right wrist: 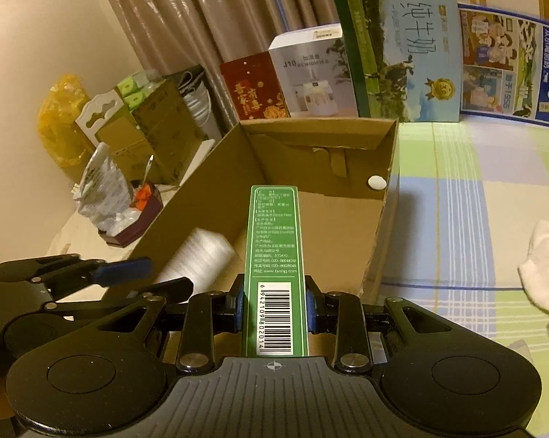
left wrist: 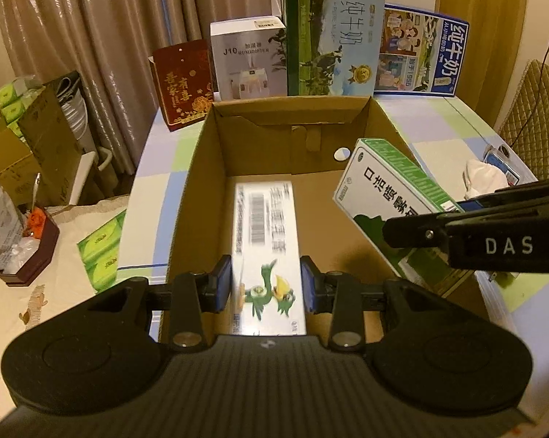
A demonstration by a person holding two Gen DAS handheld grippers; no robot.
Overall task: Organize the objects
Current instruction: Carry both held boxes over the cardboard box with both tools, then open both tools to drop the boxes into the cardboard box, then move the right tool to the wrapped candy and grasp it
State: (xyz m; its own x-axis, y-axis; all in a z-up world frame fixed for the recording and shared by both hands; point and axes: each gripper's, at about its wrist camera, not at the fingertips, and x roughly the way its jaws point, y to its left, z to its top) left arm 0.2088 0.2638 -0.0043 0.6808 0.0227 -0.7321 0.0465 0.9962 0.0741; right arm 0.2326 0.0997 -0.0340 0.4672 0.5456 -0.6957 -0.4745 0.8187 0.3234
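Both jaws matter: your right gripper [right wrist: 273,310] clamps the green box [right wrist: 274,262] above the cardboard box [left wrist: 187,197], while your left gripper [left wrist: 266,284] seems parted around the blurred white carton [left wrist: 265,241], perhaps barely touching it

My left gripper [left wrist: 267,288] is black with blue pads, on a white box [left wrist: 267,255] printed with green birds; my right [right wrist: 274,308] pinches a green box [right wrist: 274,255] with a white barcode. The carton [left wrist: 201,182] is plain brown, on a checked cloth [right wrist: 457,200] of lilac, green and white
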